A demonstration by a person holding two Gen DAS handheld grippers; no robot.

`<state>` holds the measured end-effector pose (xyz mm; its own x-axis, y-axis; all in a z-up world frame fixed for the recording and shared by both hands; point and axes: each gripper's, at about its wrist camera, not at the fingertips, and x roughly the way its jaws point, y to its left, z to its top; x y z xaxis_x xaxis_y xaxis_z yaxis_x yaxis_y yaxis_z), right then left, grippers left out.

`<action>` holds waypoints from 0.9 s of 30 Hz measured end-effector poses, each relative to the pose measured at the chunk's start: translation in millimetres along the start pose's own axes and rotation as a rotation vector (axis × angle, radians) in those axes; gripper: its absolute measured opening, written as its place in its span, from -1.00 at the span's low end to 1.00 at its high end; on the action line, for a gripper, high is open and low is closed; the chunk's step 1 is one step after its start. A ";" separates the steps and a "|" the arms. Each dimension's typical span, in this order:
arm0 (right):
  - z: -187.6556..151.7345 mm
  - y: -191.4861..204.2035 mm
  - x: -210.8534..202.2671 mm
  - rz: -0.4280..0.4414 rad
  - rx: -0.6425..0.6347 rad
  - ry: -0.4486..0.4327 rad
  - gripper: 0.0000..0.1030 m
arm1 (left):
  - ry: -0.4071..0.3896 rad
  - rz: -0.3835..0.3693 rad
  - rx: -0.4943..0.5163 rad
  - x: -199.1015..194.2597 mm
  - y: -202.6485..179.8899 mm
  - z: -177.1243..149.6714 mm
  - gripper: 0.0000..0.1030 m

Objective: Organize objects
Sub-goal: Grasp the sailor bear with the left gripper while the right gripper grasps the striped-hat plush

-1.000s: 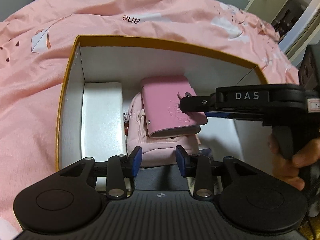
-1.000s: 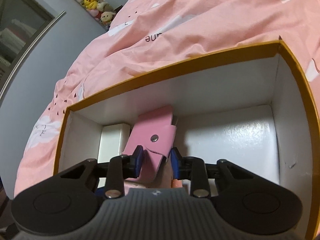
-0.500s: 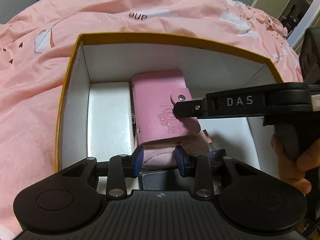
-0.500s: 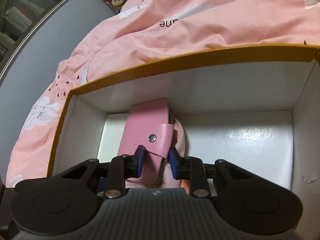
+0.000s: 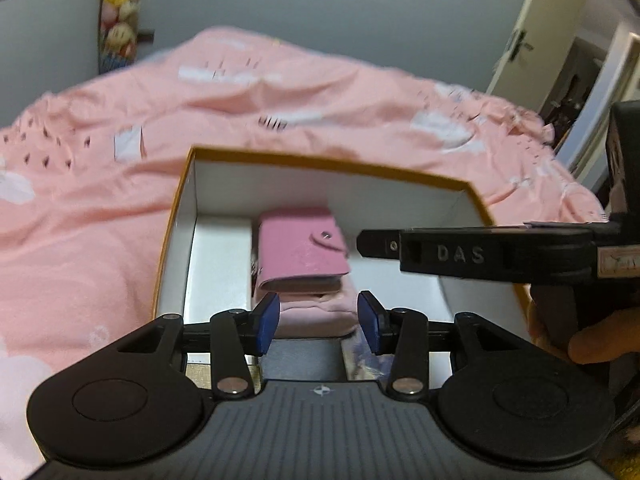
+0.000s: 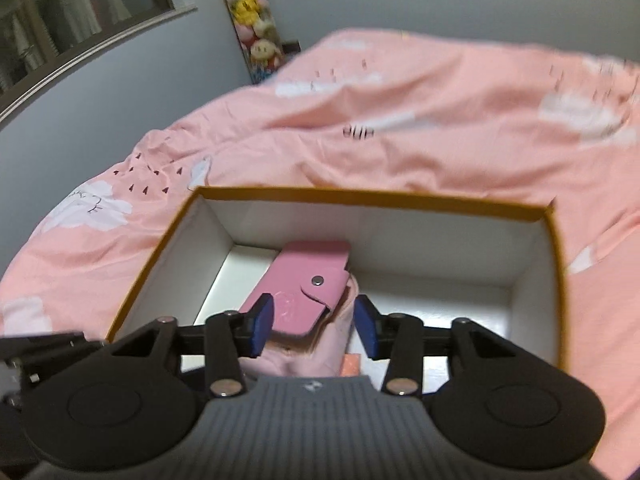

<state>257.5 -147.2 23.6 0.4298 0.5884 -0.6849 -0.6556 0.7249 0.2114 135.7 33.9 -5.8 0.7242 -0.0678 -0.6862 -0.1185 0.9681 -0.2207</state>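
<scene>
An orange-rimmed white box (image 5: 192,184) (image 6: 558,240) sits on the pink bed. Inside it, a pink snap wallet (image 5: 300,252) (image 6: 304,288) lies flat on a pale pink pouch (image 5: 316,314) (image 6: 312,360). My left gripper (image 5: 319,322) hovers above the box's near side. Its jaws are opening, and the pads touch nothing. My right gripper (image 6: 314,328) is also above the box with its jaws opening, and its pads stand clear of the wallet below. In the left wrist view the right gripper (image 5: 362,242) reaches in from the right, just off the wallet's edge.
A white insert (image 5: 218,264) fills the box's left part. A dark flat item (image 5: 304,360) and a printed card (image 5: 362,360) lie at its near side. Pink bedding (image 6: 440,152) surrounds the box. Plush toys (image 6: 256,24) hang on the wall. A hand (image 5: 592,340) holds the right gripper.
Both grippers have drawn back and up out of the box. The right one let go of the wallet, which now rests flat on the pouch. Both pairs of jaws have widened.
</scene>
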 end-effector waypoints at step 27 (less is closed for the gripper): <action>-156.0 -2.3 -126.0 -0.250 0.064 -0.048 0.31 | 0.136 -0.216 -0.028 -37.5 -8.0 -81.3 0.14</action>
<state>108.0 -278.8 0.6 0.6034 0.4030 -0.6881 -0.4850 0.8704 0.0845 54.3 9.0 -34.7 0.6371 -0.3057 -0.7076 0.0086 0.9207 -0.3901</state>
